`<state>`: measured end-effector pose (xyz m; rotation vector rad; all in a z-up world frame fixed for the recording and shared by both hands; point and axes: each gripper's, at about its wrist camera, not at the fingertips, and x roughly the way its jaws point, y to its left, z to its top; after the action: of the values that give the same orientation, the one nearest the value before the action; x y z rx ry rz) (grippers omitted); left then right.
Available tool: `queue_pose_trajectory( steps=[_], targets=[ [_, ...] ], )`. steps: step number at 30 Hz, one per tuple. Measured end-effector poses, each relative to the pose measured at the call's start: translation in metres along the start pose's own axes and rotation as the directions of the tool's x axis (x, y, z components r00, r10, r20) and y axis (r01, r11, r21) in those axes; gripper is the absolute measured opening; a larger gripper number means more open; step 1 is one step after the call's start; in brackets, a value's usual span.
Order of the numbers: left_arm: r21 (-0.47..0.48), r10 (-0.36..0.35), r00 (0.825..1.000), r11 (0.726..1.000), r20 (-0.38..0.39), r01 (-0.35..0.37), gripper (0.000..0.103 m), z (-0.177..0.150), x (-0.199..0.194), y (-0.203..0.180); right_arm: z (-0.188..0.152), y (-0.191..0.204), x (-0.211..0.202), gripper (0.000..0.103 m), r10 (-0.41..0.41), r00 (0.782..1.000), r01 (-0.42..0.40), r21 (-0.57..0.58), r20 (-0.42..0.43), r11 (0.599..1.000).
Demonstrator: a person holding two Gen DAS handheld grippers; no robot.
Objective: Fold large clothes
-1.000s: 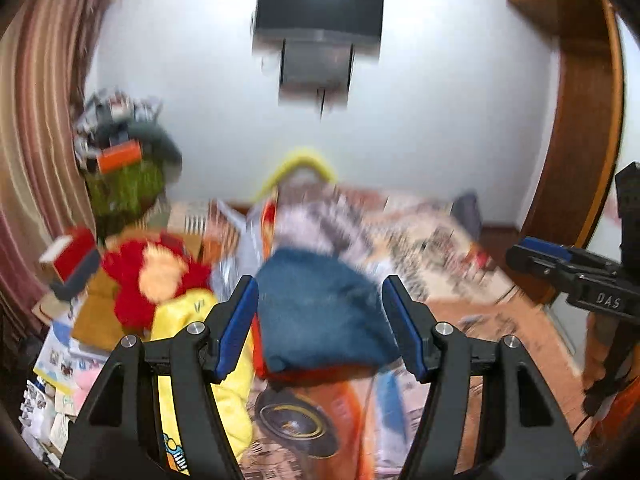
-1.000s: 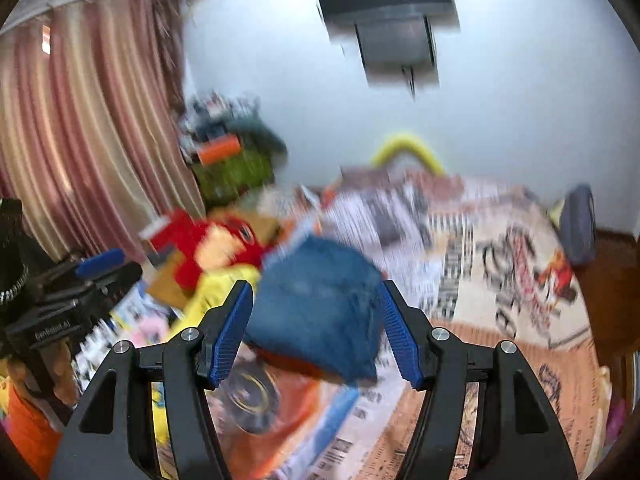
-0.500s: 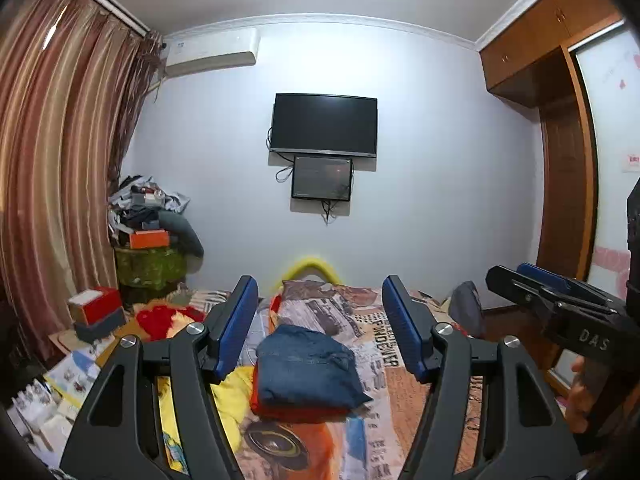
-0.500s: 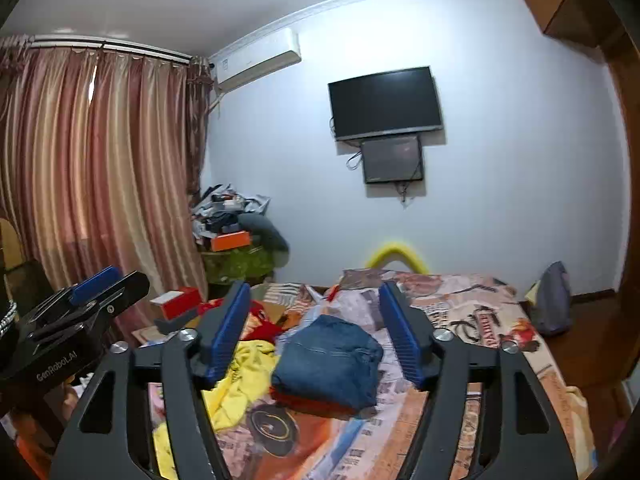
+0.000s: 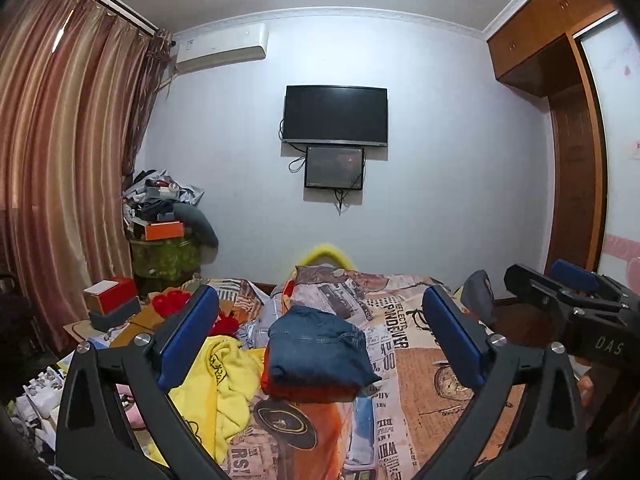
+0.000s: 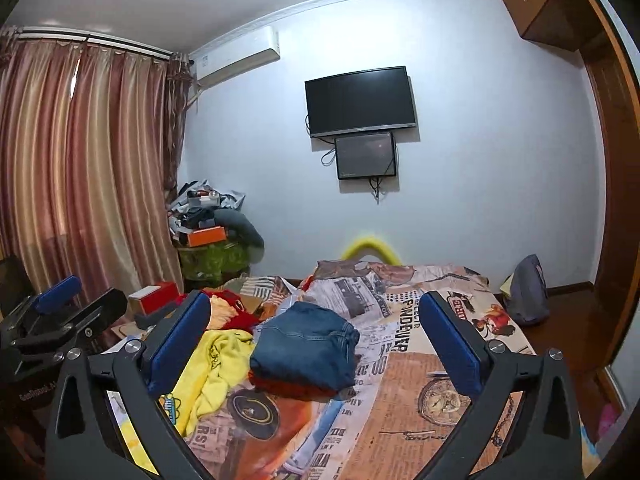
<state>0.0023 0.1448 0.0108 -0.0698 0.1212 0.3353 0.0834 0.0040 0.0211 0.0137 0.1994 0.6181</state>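
Observation:
A folded pair of blue jeans (image 5: 318,350) (image 6: 306,346) rests on a folded orange-red garment (image 5: 312,392) (image 6: 292,388), stacked on the bed. Left of the stack a yellow garment (image 5: 228,384) (image 6: 212,368) lies crumpled. My left gripper (image 5: 320,340) hangs well back from the stack, its jaws opening wide with nothing between the pads. My right gripper (image 6: 314,338) does the same, jaws opening and empty. The right gripper also shows at the right edge of the left wrist view, and the left gripper at the left edge of the right wrist view.
The bed carries a newspaper-print sheet (image 5: 420,368) (image 6: 420,380). Red clothes (image 5: 172,304), boxes (image 5: 112,306) and papers crowd its left side. A cluttered green cabinet (image 5: 166,256) stands by the curtains (image 5: 60,180). A grey bag (image 6: 528,290) lies by the wooden door.
Both grippers have pulled back from the jeans stack and levelled, so the wall and television fill the views. Their jaws now stand much wider apart than in the earlier frames.

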Motion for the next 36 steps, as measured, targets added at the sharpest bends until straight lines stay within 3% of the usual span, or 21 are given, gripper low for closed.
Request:
queue_pose_trajectory(
  steps=[36],
  targets=[
    [0.015,0.013,0.998,1.000,-0.065,-0.012,0.102,-0.014,0.018,-0.004,-0.011,-0.007,-0.005,0.103,0.004,0.998,-0.005,-0.006,-0.063,1.000]
  ],
)
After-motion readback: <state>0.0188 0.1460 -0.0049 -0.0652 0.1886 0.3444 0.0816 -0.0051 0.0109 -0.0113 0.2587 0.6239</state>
